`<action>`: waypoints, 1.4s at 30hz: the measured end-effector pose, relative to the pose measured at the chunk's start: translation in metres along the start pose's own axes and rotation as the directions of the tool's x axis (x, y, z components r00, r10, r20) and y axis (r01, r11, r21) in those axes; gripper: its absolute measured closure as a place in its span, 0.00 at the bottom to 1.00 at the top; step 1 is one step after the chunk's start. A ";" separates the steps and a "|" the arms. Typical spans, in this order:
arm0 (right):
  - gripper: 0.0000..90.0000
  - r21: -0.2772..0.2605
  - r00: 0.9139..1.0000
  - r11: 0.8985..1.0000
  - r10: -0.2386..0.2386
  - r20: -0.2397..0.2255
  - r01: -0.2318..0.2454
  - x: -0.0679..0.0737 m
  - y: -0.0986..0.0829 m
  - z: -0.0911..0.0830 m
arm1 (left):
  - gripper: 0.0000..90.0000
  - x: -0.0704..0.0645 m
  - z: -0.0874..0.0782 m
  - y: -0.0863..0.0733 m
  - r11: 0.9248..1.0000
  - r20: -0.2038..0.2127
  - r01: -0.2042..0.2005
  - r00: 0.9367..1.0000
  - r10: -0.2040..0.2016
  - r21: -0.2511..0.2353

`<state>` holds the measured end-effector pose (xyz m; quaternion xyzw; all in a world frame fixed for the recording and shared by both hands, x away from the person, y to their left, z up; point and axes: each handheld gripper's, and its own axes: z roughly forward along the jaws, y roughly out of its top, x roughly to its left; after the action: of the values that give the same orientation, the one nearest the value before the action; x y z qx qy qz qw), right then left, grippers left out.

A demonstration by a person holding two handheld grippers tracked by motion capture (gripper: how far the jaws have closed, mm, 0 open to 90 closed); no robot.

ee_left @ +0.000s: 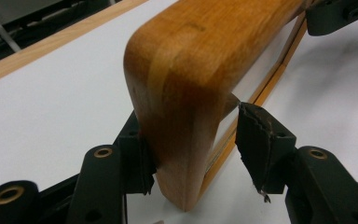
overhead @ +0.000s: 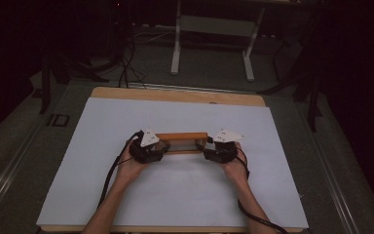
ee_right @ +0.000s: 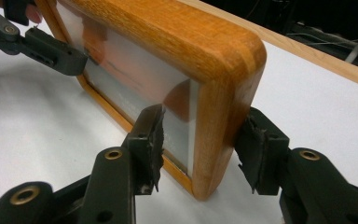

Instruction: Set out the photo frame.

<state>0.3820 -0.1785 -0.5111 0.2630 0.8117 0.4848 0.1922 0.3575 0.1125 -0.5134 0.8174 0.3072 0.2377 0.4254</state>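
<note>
A wooden picture frame [overhead: 182,143] with a clear pane stands on its long edge on the white sheet, at the middle of the table. My left gripper [overhead: 161,145] is shut on its left end. In the left gripper view one pad presses the rounded wood [ee_left: 191,70] and the other pad's tip reaches the pane side. My right gripper [overhead: 202,145] is shut on the right end. In the right gripper view one pad sits against the pane [ee_right: 135,79] and the other against the back of the frame [ee_right: 168,28]. Each gripper view also shows the other gripper farther along the frame.
The white sheet [overhead: 175,195] covers most of the wooden table [overhead: 175,95], with bare sheet on all sides of the frame. Beyond the far edge the dark floor holds the white legs of a desk [overhead: 175,48] and cables [overhead: 126,58].
</note>
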 end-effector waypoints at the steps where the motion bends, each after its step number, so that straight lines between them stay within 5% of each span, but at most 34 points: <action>1: 0.59 0.002 1.000 1.000 -0.009 0.006 0.009 0.001 0.001 0.000 | 0.55 0.000 0.000 0.000 1.000 -0.008 -0.010 1.000 0.010 0.003; 14: 0.59 -0.016 1.000 1.000 -0.013 0.004 0.013 0.004 0.010 -0.010 | 0.57 -0.001 -0.015 0.012 1.000 0.010 -0.022 1.000 0.022 -0.006; 29: 0.59 -0.018 0.999 0.999 0.039 -0.032 -0.040 0.003 0.012 -0.015 | 0.58 0.005 -0.023 0.015 0.999 0.082 0.042 0.996 -0.041 -0.017; 42: 0.61 -0.003 0.995 0.997 0.076 -0.058 -0.077 0.002 0.012 -0.018 | 0.60 0.014 -0.022 0.013 0.993 0.177 0.117 0.978 -0.114 -0.004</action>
<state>0.3731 -0.1852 -0.4923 0.2792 0.8051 0.5013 0.1504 0.3568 0.1289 -0.4891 0.8129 0.3135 0.1415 0.4699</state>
